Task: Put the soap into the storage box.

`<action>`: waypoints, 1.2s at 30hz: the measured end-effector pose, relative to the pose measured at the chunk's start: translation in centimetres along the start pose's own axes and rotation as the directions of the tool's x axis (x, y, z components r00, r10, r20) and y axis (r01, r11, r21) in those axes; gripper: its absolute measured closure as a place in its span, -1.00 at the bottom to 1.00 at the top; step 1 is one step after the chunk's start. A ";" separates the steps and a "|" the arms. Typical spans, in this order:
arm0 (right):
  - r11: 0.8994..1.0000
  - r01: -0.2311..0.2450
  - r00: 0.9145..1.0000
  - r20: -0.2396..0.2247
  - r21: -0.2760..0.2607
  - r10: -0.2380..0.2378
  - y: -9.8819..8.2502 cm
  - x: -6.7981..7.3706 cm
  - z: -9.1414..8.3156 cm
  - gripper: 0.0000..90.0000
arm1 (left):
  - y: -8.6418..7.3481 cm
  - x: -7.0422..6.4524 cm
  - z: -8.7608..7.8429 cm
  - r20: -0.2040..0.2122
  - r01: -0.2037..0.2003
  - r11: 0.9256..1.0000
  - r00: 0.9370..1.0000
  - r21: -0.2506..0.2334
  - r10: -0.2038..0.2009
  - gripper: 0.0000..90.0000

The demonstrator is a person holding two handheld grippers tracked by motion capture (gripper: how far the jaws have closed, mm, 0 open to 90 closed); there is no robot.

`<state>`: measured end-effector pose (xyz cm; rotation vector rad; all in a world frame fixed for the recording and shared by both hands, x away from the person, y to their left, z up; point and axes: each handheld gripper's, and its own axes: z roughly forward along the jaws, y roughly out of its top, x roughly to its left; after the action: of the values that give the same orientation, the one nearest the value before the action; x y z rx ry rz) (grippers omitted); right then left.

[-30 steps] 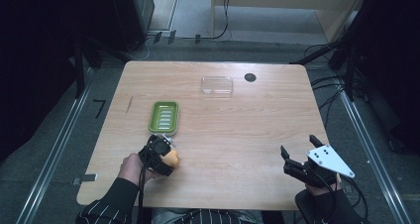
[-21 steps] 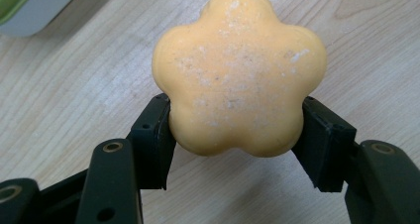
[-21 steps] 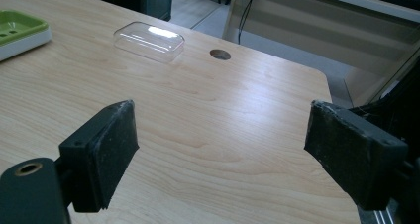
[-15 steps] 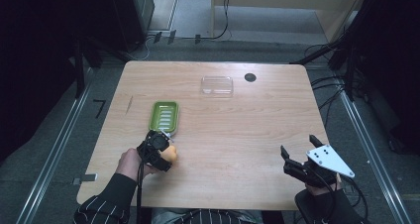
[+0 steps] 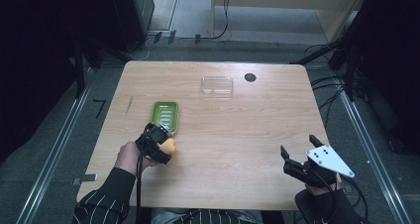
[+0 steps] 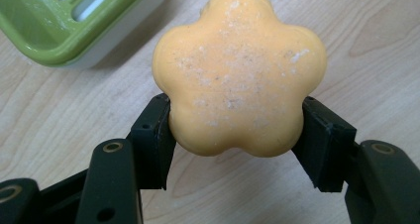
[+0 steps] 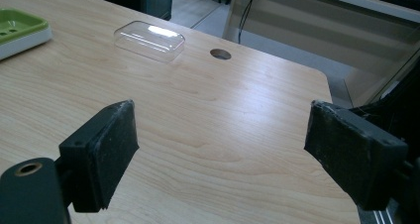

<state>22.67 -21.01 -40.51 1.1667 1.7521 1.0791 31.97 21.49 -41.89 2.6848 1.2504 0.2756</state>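
Orange flower-shaped soap [image 6: 239, 70] sits clamped between the left gripper [image 6: 237, 140] jaws: pads press on two opposite sides of its lower lobes, most of the bar sticks out past the jaw tips. Flat face of the soap faces the gripper camera, speckled with pale residue. In the high view the soap [image 5: 169, 145] is over the wooden table [image 5: 237, 135], near its front-left part, just beside the near end of the green soap dish [image 5: 165, 116]. Can't tell whether the soap touches the tabletop or hangs just above it.

Left gripper [image 5: 157, 143] is held by the left hand [image 5: 130, 157], striped sleeve behind it, cable trailing back to the table edge. Dish shows its slotted inner tray and a white base [image 6: 74, 21] in the left gripper view, close to the soap but apart from it.

Right gripper [image 5: 302, 159] is near the front-right corner of the table, jaws spread wide, nothing between them; grey three-cornered plate on top. From its own camera [image 7: 223, 154] bare wood shows between the pads.

Clear plastic lid [image 5: 217, 85] lies at the far side of the table, well apart from the soap and both grippers. Round cable hole [image 5: 250, 77] just beside it.
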 end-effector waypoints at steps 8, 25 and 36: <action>1.000 0.000 1.000 -0.002 0.001 0.000 0.0 0.0 0.1 -0.70 | 0.8 0.5 -0.5 0.000 0.013 1.000 1.000 -0.013 -0.013 -0.11; 1.000 0.004 1.000 -0.003 0.002 -0.004 0.0 0.1 0.1 -0.70 | 1.7 1.5 -1.2 0.013 0.012 1.000 1.000 -0.027 -0.012 -0.11; 1.000 0.004 1.000 -0.003 0.003 -0.004 0.0 0.0 0.0 -0.70 | 2.8 2.4 -1.5 0.011 0.008 0.999 1.000 -0.034 -0.008 -0.11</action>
<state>22.62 -21.00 -40.51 1.1634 1.7578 1.0765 35.21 21.70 -39.54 2.6486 1.2416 0.2789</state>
